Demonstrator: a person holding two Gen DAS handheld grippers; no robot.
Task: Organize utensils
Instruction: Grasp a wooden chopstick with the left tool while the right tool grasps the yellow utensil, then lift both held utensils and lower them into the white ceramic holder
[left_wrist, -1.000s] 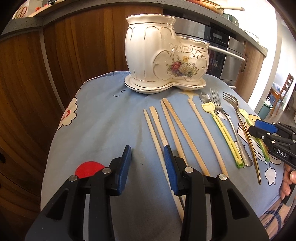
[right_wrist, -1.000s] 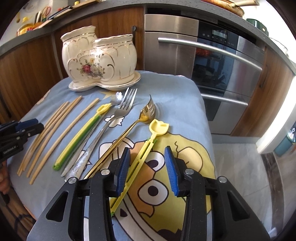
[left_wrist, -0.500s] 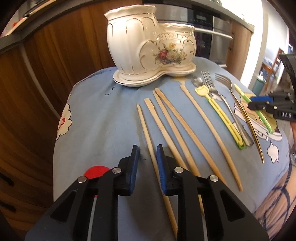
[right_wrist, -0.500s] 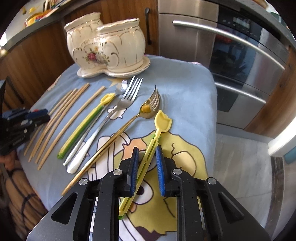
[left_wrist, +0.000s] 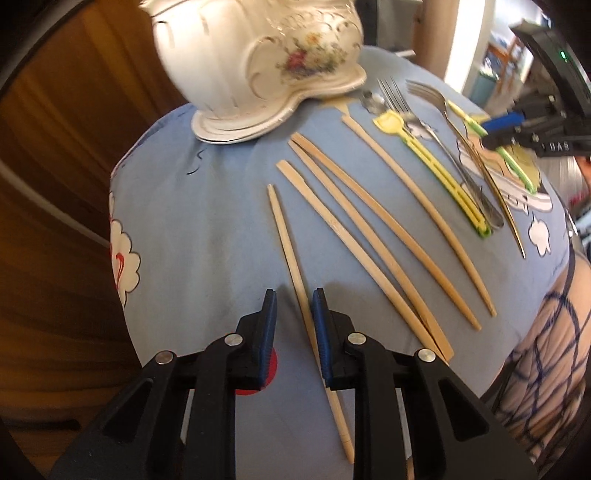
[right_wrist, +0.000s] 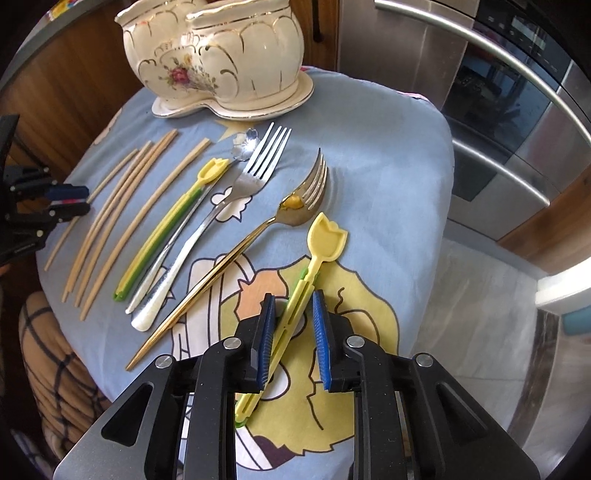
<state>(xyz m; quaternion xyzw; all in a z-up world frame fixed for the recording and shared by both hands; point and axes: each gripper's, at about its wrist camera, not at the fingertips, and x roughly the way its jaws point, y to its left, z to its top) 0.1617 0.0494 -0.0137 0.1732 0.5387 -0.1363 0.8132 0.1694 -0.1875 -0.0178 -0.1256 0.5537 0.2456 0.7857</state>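
Observation:
A white ceramic holder (left_wrist: 258, 55) with a flower print stands on its saucer at the back of a blue cloth; it also shows in the right wrist view (right_wrist: 221, 51). My left gripper (left_wrist: 293, 306) is open, its jaws straddling the leftmost wooden chopstick (left_wrist: 291, 258) without clamping it. Several more chopsticks (left_wrist: 369, 229) lie to its right. My right gripper (right_wrist: 293, 314) is open around the handle of a yellow tulip-ended plastic utensil (right_wrist: 314, 254). A gold fork (right_wrist: 258, 243), a silver fork (right_wrist: 229, 195) and a second yellow-green utensil (right_wrist: 173, 218) lie between.
The blue cartoon-print cloth (right_wrist: 388, 147) covers a small rounded table. A steel oven front (right_wrist: 517, 92) stands to the right and wooden cabinet doors (left_wrist: 55, 184) to the left. A small silver flower-shaped spoon (right_wrist: 245, 142) lies near the holder.
Both grippers have dropped lower and moved forward over their utensils. The jaws narrowed from a wide opening to a close straddle of the chopstick and of the yellow utensil.

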